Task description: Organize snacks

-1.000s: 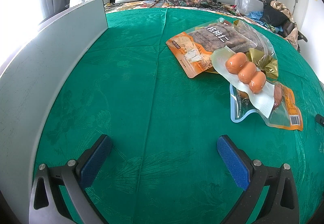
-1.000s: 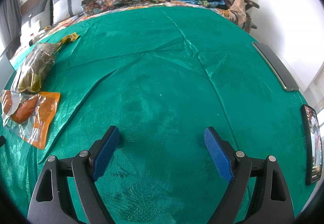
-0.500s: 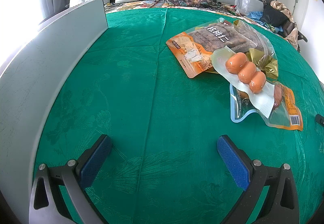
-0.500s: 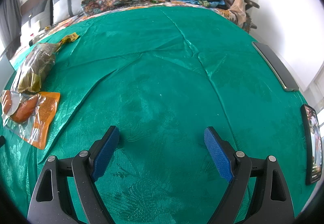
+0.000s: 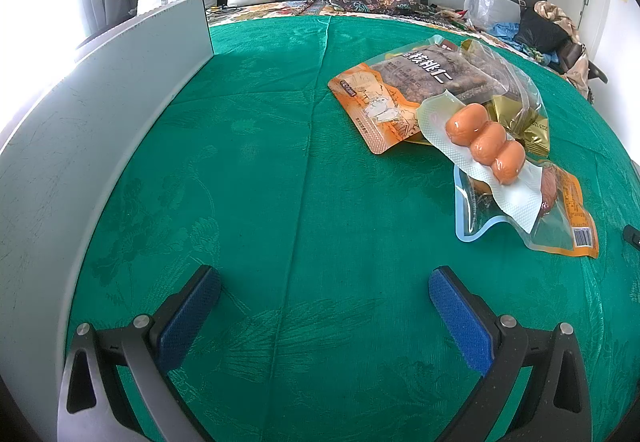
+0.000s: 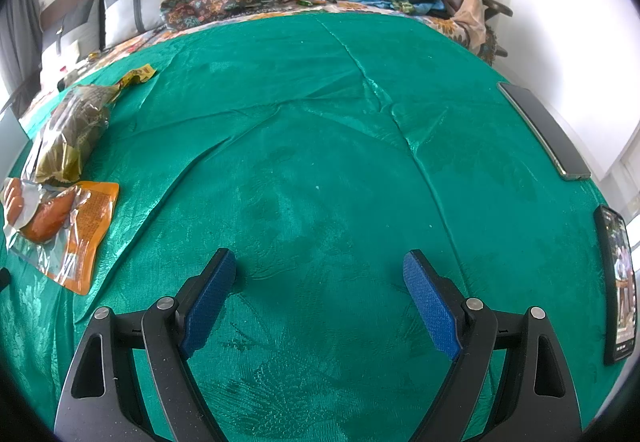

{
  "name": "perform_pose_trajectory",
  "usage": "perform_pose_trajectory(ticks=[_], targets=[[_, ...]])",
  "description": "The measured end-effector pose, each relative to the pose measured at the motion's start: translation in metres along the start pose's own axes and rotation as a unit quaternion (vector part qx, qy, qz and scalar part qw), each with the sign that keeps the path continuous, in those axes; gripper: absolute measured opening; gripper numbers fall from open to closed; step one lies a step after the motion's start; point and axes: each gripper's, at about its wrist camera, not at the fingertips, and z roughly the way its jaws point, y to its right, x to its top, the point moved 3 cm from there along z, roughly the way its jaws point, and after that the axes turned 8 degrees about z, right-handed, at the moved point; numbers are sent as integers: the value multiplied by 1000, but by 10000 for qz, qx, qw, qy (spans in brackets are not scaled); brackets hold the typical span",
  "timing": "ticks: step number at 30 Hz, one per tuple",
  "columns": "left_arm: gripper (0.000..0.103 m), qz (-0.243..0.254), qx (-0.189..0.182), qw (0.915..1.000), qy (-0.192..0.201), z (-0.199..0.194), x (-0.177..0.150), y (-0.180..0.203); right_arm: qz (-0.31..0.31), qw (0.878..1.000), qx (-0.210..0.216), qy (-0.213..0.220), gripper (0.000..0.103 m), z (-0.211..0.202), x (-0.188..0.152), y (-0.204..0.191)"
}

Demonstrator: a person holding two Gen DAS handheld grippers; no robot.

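Left gripper [image 5: 324, 282] and right gripper [image 6: 320, 266] both hang with jaws spread wide over bare green cloth [image 5: 256, 178], pitched downward; the snack packets [image 5: 480, 146] lie heaped at two o'clock of the left gripper, a grey board [image 5: 92, 146] walling its nine o'clock edge; two phones [image 6: 544, 130] line the right's three o'clock rim.

Two phones [image 6: 545, 131] on green cloth [image 6: 320, 146]

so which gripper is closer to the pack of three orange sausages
Left. The sausage pack lies ahead and right of the open left gripper; it sits at the far left edge from the right gripper.
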Motion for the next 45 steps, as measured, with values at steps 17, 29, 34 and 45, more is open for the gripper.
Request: perform_pose_trajectory(ticks=[17, 29, 34, 45], targets=[[103, 0, 0, 10000, 0, 0, 0, 0, 2, 10000, 8, 4, 88, 0, 0, 1], [102, 88, -293, 9986, -425, -1, 5, -2, 4, 10000, 16, 7, 88, 0, 1, 1], [102, -607, -1262, 9901, -131, -25, 32, 0, 5, 10000, 21, 7, 88, 0, 1, 1], [99, -1014, -1152, 9843, -876, 37, 96, 52, 9, 10000, 26, 10, 89, 0, 1, 1]])
